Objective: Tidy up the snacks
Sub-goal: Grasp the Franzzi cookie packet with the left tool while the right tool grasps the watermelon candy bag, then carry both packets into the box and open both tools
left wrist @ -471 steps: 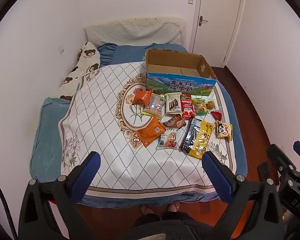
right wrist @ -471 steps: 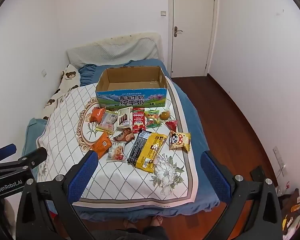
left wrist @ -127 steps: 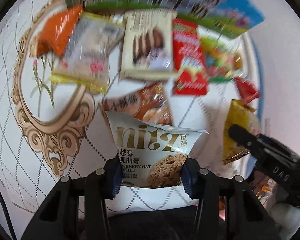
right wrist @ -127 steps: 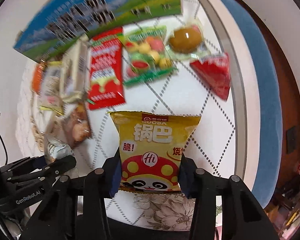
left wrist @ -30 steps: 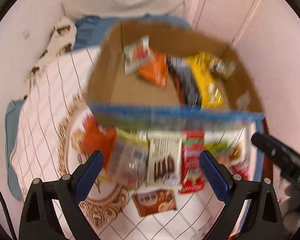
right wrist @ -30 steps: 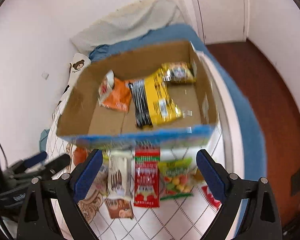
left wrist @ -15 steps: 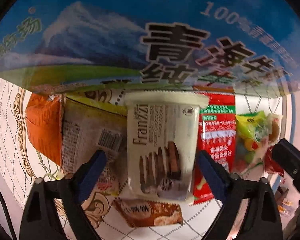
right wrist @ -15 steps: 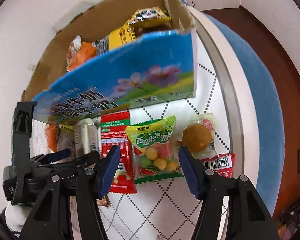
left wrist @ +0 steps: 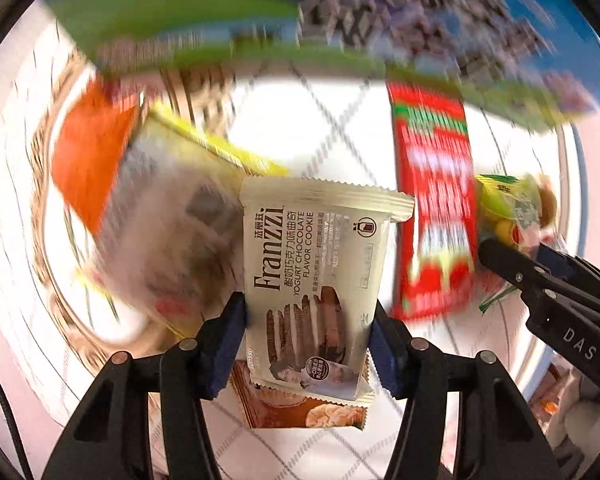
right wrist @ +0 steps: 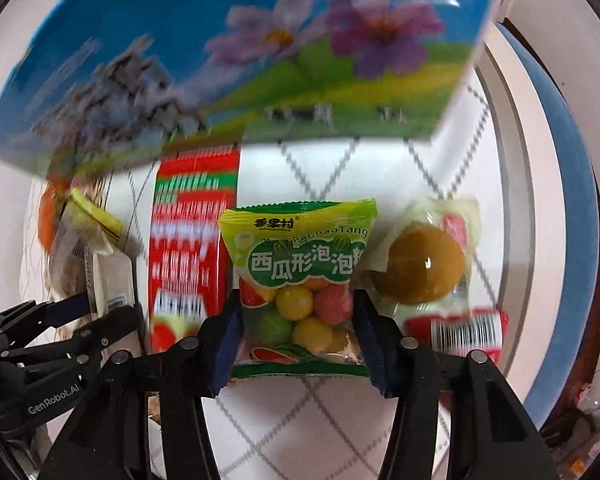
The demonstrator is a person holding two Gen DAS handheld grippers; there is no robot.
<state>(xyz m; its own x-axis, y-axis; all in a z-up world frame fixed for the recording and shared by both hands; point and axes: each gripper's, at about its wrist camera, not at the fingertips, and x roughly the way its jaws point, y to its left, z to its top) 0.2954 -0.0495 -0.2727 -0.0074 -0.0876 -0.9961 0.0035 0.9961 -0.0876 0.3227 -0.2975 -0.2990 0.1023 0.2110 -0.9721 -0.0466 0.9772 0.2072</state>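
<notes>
Both tongs are now low over the bed, where a second ago they were spread wide above the carton; each is closing on a fresh packet, so the next pair of snacks looks about to be lifted.

The left tongs (left wrist: 306,346) are closing, their blue pads touching both sides of a cream Franzzi cookie packet (left wrist: 316,276) at the six o'clock position of the left view. Under its lower end is lying a brown biscuit packet (left wrist: 304,412). A red packet (left wrist: 434,216) is lying at three o'clock of it.

The right tongs (right wrist: 296,334) are closing on a green bag of watermelon bubble gum balls (right wrist: 300,284), pads against both edges. At three o'clock of the bag a round brown pastry in clear wrap (right wrist: 422,266) is resting on the quilted bedspread (right wrist: 324,172).

The printed milk carton (right wrist: 228,48), judged the snacks' destination, is filling the twelve o'clock region in both views. Both tongs are pointing steeply downward.
</notes>
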